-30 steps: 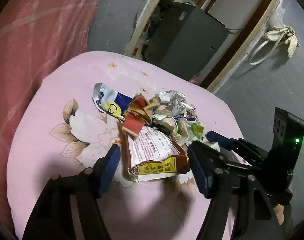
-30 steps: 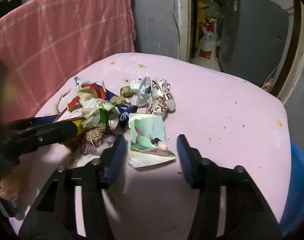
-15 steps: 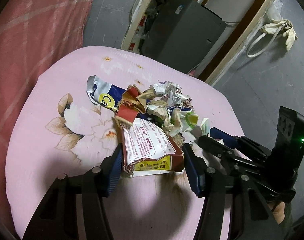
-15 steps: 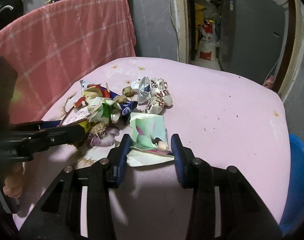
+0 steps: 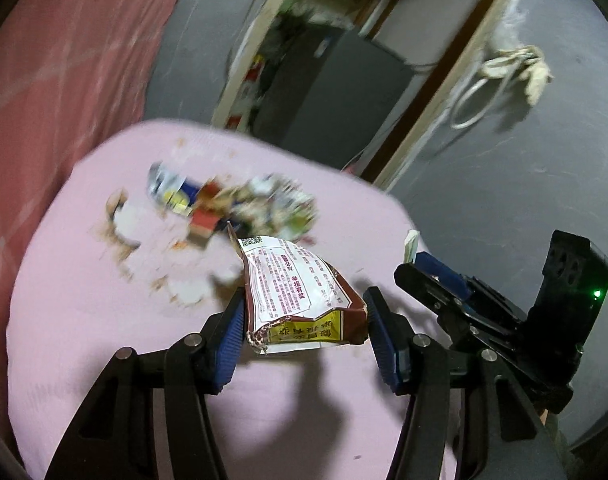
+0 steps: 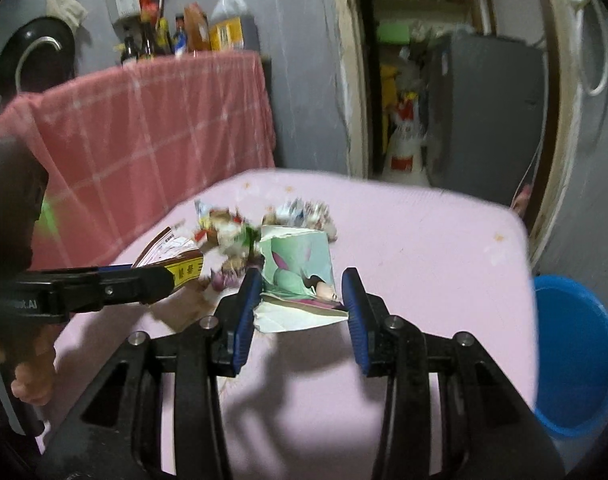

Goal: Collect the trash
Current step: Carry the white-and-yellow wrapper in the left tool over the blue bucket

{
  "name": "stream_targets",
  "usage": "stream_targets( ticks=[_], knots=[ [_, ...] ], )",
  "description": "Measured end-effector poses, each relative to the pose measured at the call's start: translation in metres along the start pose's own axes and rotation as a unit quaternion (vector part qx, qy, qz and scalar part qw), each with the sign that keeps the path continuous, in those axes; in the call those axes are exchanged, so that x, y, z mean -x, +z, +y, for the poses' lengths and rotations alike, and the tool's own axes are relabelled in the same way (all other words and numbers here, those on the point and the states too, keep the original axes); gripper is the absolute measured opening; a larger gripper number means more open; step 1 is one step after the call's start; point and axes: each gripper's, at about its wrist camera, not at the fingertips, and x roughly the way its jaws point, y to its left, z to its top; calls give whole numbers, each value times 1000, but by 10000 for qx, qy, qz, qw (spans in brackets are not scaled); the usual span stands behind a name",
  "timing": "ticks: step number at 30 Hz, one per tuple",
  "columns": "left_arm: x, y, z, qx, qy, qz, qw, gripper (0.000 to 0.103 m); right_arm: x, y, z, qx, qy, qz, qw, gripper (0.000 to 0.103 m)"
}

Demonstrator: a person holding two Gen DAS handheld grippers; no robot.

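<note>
My left gripper point(image 5: 301, 328) is shut on a brown, white and yellow snack bag point(image 5: 299, 296) and holds it lifted above the pink table point(image 5: 103, 340). My right gripper point(image 6: 299, 312) is shut on a green illustrated wrapper point(image 6: 295, 276), also raised. The left gripper point(image 6: 103, 284) with its bag point(image 6: 175, 258) shows at the left of the right wrist view. The right gripper point(image 5: 436, 280) shows at the right of the left wrist view. A pile of crumpled wrappers point(image 5: 239, 204) stays on the table, also in the right wrist view point(image 6: 263, 224).
A blue plastic basin point(image 6: 576, 352) stands on the floor beside the table's right edge. A pink checked cloth point(image 6: 143, 140) covers a counter with bottles behind. A grey cabinet point(image 5: 336, 96) stands past the table's far edge.
Both grippers closed on their wrappers and lifted them off the table, pulling back from the pile. The views are blurred by the motion.
</note>
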Motion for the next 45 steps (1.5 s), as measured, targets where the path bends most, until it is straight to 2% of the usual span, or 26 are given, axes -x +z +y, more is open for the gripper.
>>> stream_targets(
  ticks=[6,11,16,21,25,31,36,38,42,45],
  knots=[
    [17,11,-45,-471,-205,-928,9944,51,58,16,-13,15,-394,-993,9943,40],
    [23,25,-89,-974,-374,-1609,9814,51,106,31,-26,102,-841,-1729,9813,40],
    [15,33,-136,-1385,-633,-2034,9672,51,147,40,-51,86,-1294,-2220,9664,41],
    [-9,38,-186,-1808,-952,-2150,9550,51,173,38,-81,18,-1744,-2456,9536,41],
    [-41,42,-217,-2006,-1187,-1978,9521,51,190,30,-111,-149,-2037,-2492,9467,41],
    [-100,44,-237,-1889,-1367,-1252,9644,51,192,7,-160,-603,-2346,-2208,9448,41],
    [-159,38,-248,-1810,-1298,-310,9744,51,174,-21,-197,-1061,-2426,-1710,9490,41],
    [-183,33,-249,-1782,-1151,51,9772,51,164,-31,-209,-1220,-2442,-1476,9506,41],
    [-222,25,-246,-1698,-944,521,9796,51,141,-54,-232,-1556,-2347,-1075,9535,41],
    [-248,19,-244,-1623,-846,895,9790,51,133,-67,-242,-1791,-2296,-948,9520,41]
  ],
)
